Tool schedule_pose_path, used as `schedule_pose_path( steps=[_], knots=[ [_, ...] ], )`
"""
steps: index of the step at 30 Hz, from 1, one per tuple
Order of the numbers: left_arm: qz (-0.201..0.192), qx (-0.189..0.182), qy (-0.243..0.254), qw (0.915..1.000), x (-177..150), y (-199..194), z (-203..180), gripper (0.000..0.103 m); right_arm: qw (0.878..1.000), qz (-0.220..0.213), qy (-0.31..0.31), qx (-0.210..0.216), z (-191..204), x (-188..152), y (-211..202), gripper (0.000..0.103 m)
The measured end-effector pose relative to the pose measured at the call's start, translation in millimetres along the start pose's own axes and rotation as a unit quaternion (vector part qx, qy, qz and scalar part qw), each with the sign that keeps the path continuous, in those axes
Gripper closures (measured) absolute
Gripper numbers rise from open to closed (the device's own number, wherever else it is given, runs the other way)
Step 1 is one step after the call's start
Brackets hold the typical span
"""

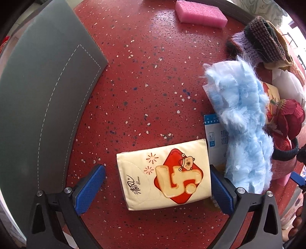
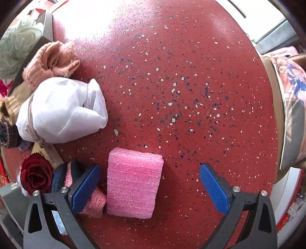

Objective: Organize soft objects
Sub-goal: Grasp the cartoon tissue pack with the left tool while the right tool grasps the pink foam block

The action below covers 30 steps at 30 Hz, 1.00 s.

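Observation:
In the left wrist view a cream tissue pack (image 1: 164, 175) with a red bear print lies flat on the red speckled table, between the fingers of my open left gripper (image 1: 158, 187); the right pad touches or nearly touches its edge, the left pad stands apart. A fluffy light-blue duster (image 1: 242, 122) lies to its right. In the right wrist view a pink foam block (image 2: 133, 182) lies between the fingers of my open right gripper (image 2: 151, 189), nearer the left pad. The same foam shows at the top of the left wrist view (image 1: 200, 13).
A grey mat (image 1: 42, 92) lies at the left. Knitted items (image 1: 262, 42), a red fabric rose (image 2: 36, 174), a white tied bundle (image 2: 61, 111), peach knitwear (image 2: 49, 61) and a pink knit piece (image 2: 93, 203) crowd one side. A floral cushion (image 2: 292, 107) is at the right edge.

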<state>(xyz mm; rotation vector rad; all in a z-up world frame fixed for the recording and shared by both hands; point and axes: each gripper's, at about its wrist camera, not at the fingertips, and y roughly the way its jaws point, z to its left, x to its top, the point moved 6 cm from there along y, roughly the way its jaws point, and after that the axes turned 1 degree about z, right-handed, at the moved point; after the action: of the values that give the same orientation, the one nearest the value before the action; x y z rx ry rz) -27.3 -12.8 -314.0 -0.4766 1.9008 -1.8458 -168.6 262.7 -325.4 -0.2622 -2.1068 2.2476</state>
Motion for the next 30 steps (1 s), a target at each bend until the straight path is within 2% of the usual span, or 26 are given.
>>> schedule_pose_path(
  steps=[3,7,12,13,14,16,17,18,19,22,25,30],
  knots=[
    [0.002,-0.001,-0.004,1.0,0.0,2.1,2.1,0.0,0.998,0.019,-0.039,-0.042,12.6,-2.8,7.7,0.0],
    [-0.006,0.004,-0.007,0.9999,-1.6,2.7,3.3,0.0,0.997,0.018,-0.056,-0.045,20.7,-3.4,9.5,0.0],
    [0.031,0.004,-0.02,0.9993,0.4,1.5,0.7,0.0,0.996,0.041,-0.062,-0.045,16.9,-6.7,12.9,0.0],
    [0.032,0.004,-0.021,0.9993,2.4,0.6,1.3,0.003,0.996,0.048,-0.066,-0.045,15.9,1.5,18.4,0.001],
    [0.03,0.007,-0.019,0.9994,2.5,0.7,1.5,0.005,0.995,0.055,-0.071,-0.046,18.6,-1.2,21.0,0.004],
    [0.024,0.01,-0.006,0.9996,2.8,-4.0,-1.4,0.016,0.994,0.067,-0.073,-0.042,18.9,-5.3,24.0,0.014],
    [0.021,0.011,0.006,0.9997,3.0,-6.9,-4.4,0.02,0.994,0.067,-0.075,-0.043,17.8,-8.7,23.2,0.027],
    [0.019,0.014,0.018,0.9996,3.0,-8.8,-7.3,0.026,0.994,0.064,-0.079,-0.047,17.4,-13.7,22.3,0.048],
    [0.025,0.009,0.032,0.9991,2.0,-8.4,-10.7,0.026,0.994,0.057,-0.084,-0.046,17.8,-15.4,19.4,0.053],
    [0.035,0.015,0.051,0.9979,-3.6,-6.7,-13.6,0.026,0.994,0.038,-0.093,-0.04,14.4,-18.4,8.8,0.053],
    [0.037,0.021,0.065,0.997,-14.6,-8.0,-12.2,0.026,0.995,0.058,-0.082,-0.01,4.7,-26.0,10.1,0.053],
    [0.043,0.037,0.113,0.992,-40.9,-12.3,-16.6,0.026,0.995,0.064,-0.08,0.008,-18.9,-48.1,4.8,0.053]
  ],
)
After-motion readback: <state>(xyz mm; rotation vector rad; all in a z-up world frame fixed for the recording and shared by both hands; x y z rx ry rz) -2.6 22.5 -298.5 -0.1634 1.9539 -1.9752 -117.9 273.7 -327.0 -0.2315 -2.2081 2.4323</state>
